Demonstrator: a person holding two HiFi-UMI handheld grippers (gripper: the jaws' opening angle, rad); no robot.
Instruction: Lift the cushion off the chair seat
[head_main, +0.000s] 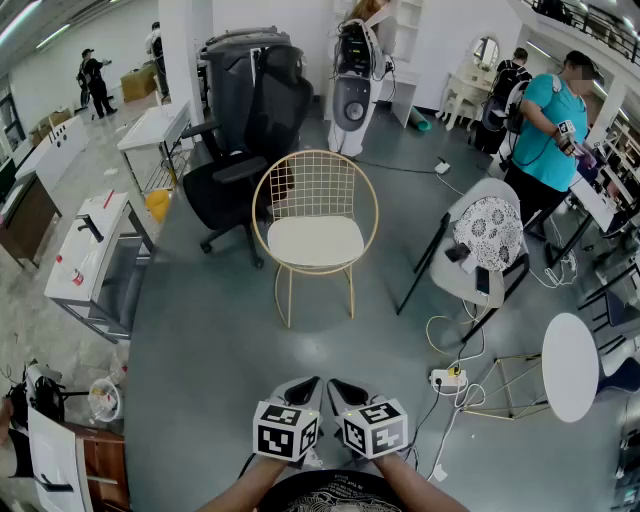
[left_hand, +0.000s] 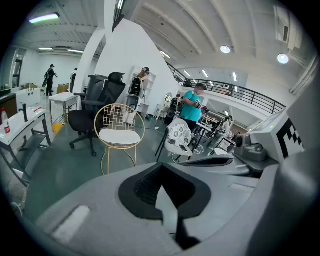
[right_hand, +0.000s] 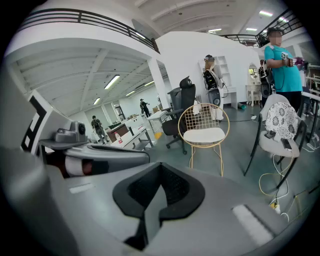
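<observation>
Far left: a white desk (head_main: 92, 245) sits well apart from the task's things, and we leave it alone.
Left of centre: a black high-backed office chair (head_main: 235, 150) stands just beside the wire chair, on its left and a little behind it.
Left gripper (head_main: 301, 388): low in the head view and close to our body. Its fingers are pressed together with nothing between them.
Task's thing: the flat round white cushion (head_main: 315, 240) lies square on the seat of the gold wire chair with the round back (head_main: 315, 185). It is near mid-room on the grey floor, straight ahead of both grippers and well apart from them.
Right gripper (head_main: 344, 391): just beside the left one and pointing the same way. Its fingers are also closed together and hold nothing.
Right of centre: a grey chair (head_main: 470, 285) carries a black-and-white patterned pillow (head_main: 490, 232). A person in a teal shirt (head_main: 548, 125) stands behind it.
Progress: we judge that nothing is done yet, since the cushion rests untouched on its seat. We have yet to walk up to it, open the fingers, grip an edge and lift.
Writing: we can read no brand or label. The cubes on the grippers show only black-and-white square markers.
</observation>
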